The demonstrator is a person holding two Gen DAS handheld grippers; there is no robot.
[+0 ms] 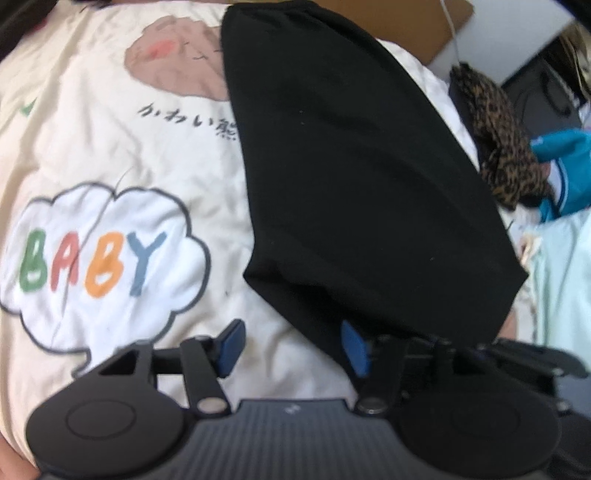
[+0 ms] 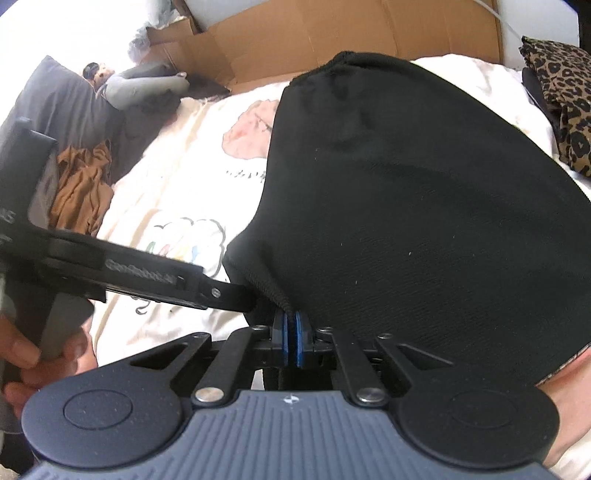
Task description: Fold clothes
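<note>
While the black garment (image 2: 424, 206) lies in a long folded band across the cream bedspread (image 1: 110, 155), running from my near edge out toward the cardboard (image 2: 332, 33) at the far side, I've got my right claw (image 2: 291, 341) pinched tight on its near hem, blue pads pressed together with the ribbed edge caught between them. My left claw (image 1: 291, 345) is spread wide, nothing in it, its right pad tucked just under the near left corner of the cloth, its left pad over bare bedspread beside the BABY cloud print (image 1: 99, 254).

This thing looks soft and light, a stretchy knit, limp enough that it'll sag and slide on itself if I lift by one point only. I reckon the hem corners are the place to hold it, both at once, so the band stays flat.

Both tools sit low, nearly level with the bed, pointing away from me; in the right view the left claw comes in from the left, its tip touching the cloth's corner. A leopard-print piece (image 2: 565, 107) waits off to the far right.
</note>
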